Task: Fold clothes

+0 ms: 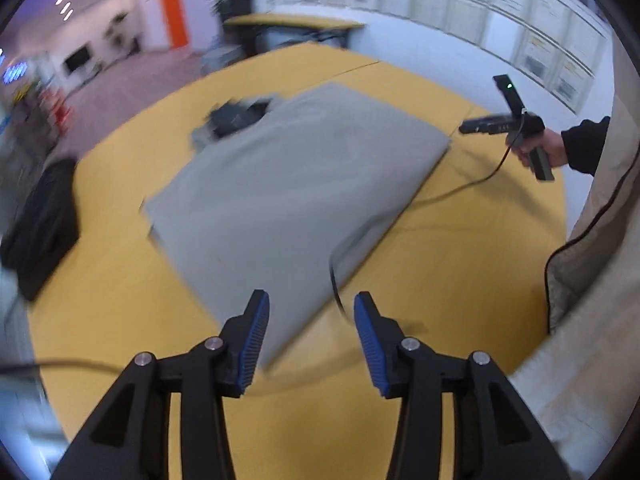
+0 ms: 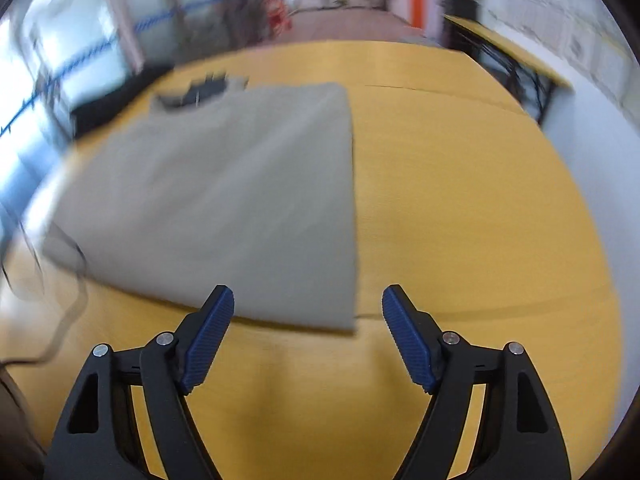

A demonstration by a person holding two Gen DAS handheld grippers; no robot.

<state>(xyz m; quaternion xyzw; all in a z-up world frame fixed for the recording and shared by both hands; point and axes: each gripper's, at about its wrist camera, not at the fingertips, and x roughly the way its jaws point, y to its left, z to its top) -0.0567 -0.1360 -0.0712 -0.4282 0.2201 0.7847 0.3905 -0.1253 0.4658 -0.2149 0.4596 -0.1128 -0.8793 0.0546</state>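
Left gripper (image 1: 311, 304), right gripper (image 2: 308, 300): jaws apart, empty.

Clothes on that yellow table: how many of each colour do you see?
Folded grey fabric garment: 1
Crumpled black cloth garment at the table edge: 1
Small dark garment beyond the grey one, blurred: 1
Total: 3

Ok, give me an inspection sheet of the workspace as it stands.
Surface: yellow table, mostly bare.
Job's things: grey garment, folded flat into a rectangle; dark collar at its far end.
Clutter: black garment at the table's left edge.
Grippers: left tool open, empty, above the grey garment's near corner; right tool open, empty, off the cloth.
Cables: black cable trailing from the right tool across the table.
Surroundings: second table, plant, papers on wall; blurred.
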